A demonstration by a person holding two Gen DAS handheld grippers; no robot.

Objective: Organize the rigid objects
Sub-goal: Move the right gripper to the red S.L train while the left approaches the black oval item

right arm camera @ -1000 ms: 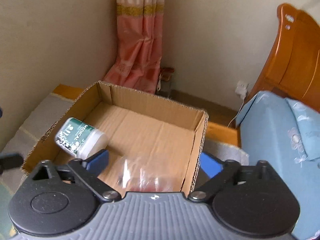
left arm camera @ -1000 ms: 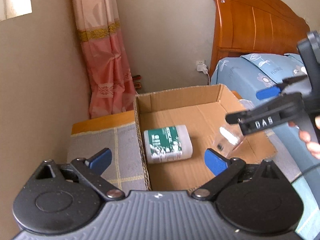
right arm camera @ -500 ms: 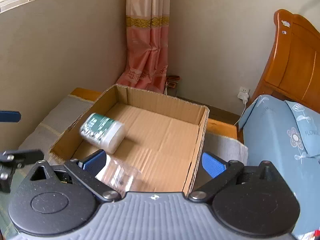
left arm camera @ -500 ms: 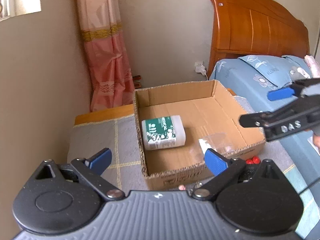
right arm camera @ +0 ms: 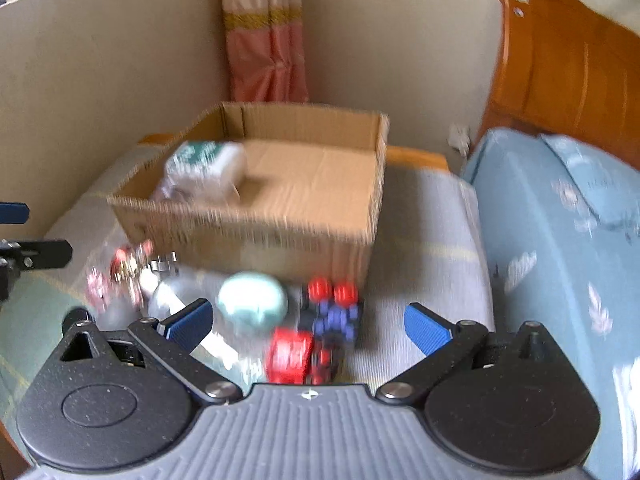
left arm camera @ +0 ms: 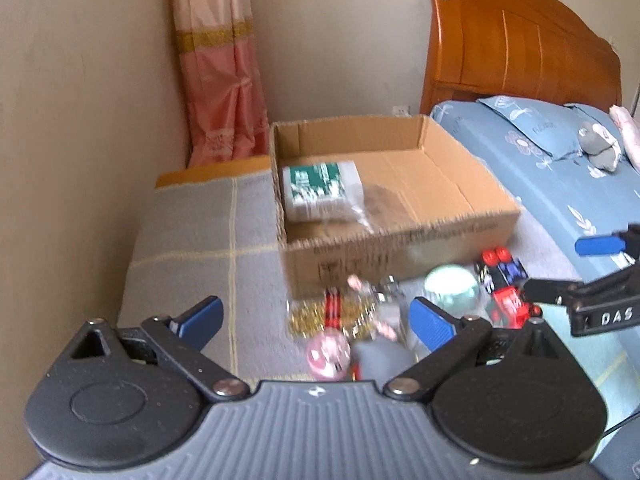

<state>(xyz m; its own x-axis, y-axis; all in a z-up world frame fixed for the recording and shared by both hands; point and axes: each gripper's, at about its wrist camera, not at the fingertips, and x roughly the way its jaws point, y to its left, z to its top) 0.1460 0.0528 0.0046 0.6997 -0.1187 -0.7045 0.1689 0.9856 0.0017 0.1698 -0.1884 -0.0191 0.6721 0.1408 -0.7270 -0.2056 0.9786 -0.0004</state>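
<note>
**Backing off the box, toys still waiting**

Both of my grippers have pulled back from over the box, so the pile in front of it now shows. Inside the box lies the green-labelled bottle with a clear plastic piece just beside it: two things in, by my reckoning. Left on the blanket, just before the box, are a pale ball, a red toy truck, a blue-and-red toy car, a pink ball and some gold and red trinkets, blurred. So most of the sorting is ahead.

My right gripper stands spread wide and empty, hanging above the truck and car. My left gripper is likewise released, holding nothing, above the trinkets.
</note>
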